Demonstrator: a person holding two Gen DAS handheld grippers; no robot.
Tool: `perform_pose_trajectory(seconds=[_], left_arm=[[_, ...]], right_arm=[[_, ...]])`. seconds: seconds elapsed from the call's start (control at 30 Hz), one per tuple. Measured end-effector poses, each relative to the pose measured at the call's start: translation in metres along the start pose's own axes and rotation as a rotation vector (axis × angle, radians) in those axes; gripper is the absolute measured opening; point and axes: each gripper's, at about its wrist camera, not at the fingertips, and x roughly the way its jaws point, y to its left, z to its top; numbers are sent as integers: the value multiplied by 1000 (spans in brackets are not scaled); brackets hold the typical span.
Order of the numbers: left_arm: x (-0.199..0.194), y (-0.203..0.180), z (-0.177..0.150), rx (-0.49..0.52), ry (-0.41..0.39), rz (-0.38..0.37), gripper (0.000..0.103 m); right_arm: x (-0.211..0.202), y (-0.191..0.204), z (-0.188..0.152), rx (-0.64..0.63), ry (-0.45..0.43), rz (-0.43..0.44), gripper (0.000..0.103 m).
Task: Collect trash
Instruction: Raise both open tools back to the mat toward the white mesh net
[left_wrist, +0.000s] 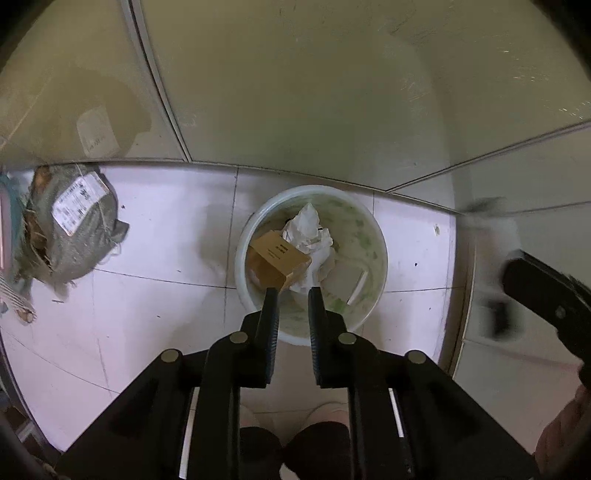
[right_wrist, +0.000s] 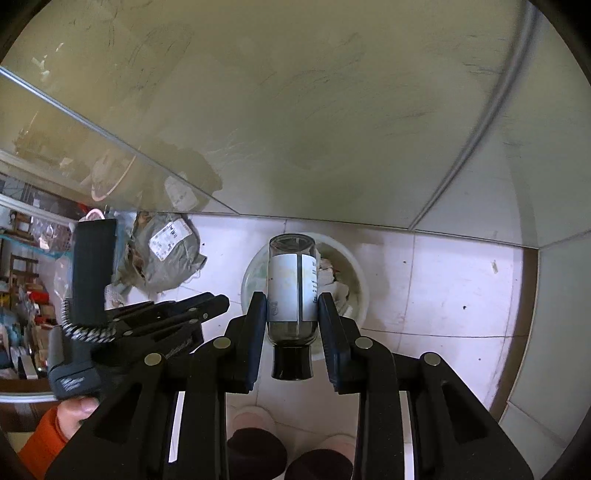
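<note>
The left gripper is hanging over the round white plastic bin on the pale tiled floor, its fingers standing slightly apart with nothing between them; inside the bin a brown cardboard box is lying against crumpled white paper, the box toward 9 o'clock of the bin's middle and the paper toward 12 o'clock.

The right gripper is pointing steeply down above the same bin, its fingers clamping a clear glass bottle with a white label and a black cap by its sides (cap toward the camera, base toward the bin); the bottle is hovering over the bin's opening.

A grey wrapped parcel with a white shipping label is resting on the floor at 9 o'clock of the bin, well apart from it; a glossy beige wall is rising just behind the bin at 12 o'clock.
</note>
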Motion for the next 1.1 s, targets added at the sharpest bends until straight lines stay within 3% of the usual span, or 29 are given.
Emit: perform_pose_trajectory(seconds=[0.17, 0.33, 0.63, 1.1], left_arm=[[-41, -8, -3, 30, -28, 18, 13], [-102, -22, -6, 22, -58, 9, 13], [-272, -63, -13, 47, -137, 0, 14], [-510, -94, -32, 130, -329, -33, 18]], right_arm=[[-2, 3, 4, 12, 27, 15, 35], [-38, 11, 7, 17, 30, 10, 35], [-175, 49, 16, 0, -30, -3, 35], [-400, 129, 26, -11, -243, -15, 35]])
